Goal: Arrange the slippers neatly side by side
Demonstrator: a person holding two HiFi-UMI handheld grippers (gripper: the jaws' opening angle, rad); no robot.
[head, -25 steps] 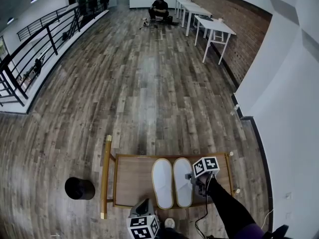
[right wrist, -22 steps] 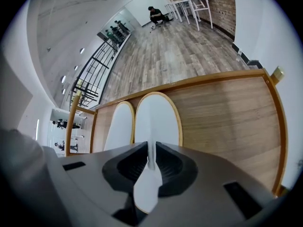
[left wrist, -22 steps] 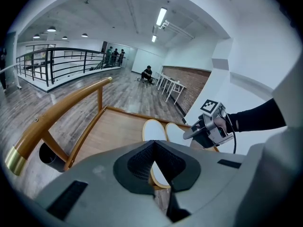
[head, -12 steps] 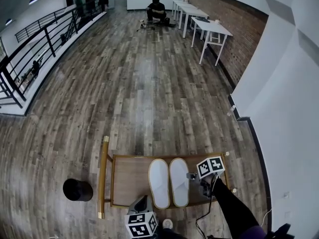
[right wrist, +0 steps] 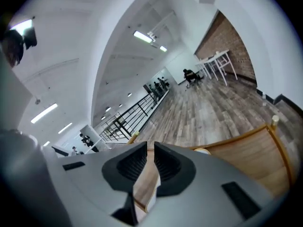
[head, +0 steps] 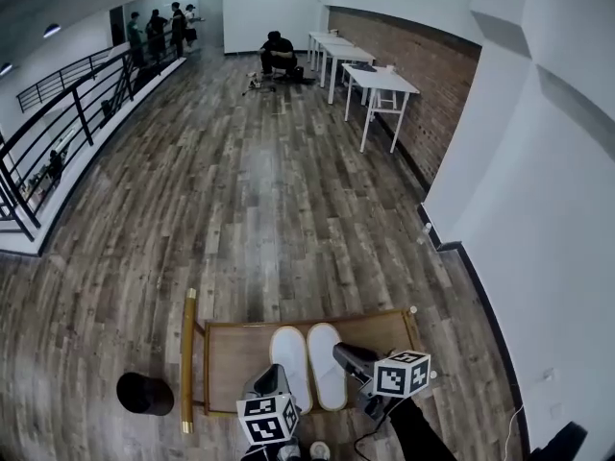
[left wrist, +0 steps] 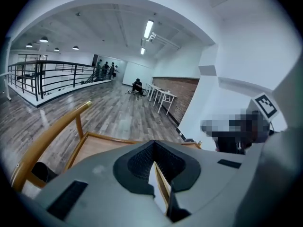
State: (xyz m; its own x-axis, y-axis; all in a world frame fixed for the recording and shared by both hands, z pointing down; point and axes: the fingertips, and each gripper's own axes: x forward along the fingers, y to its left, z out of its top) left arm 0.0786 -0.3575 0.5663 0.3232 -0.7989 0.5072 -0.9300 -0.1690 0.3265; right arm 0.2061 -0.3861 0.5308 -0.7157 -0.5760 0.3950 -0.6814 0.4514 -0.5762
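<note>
The right gripper (head: 344, 353) has come up from beside the cart's right-hand slipper and now hangs above it. Its jaws have just been opening and stand slightly apart, with nothing between them. The left gripper (head: 274, 377) is at the cart's near edge, jaws pressed together, empty. I judge the release complete and the arranging done. The slippers (head: 307, 365) lie mid-cart (head: 240, 324): white, parallel, sides touching, ends level.

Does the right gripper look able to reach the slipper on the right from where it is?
Probably yes: the right gripper hangs just beside the right slipper, nothing between them; its jaws have just been opening and hold nothing.
</note>
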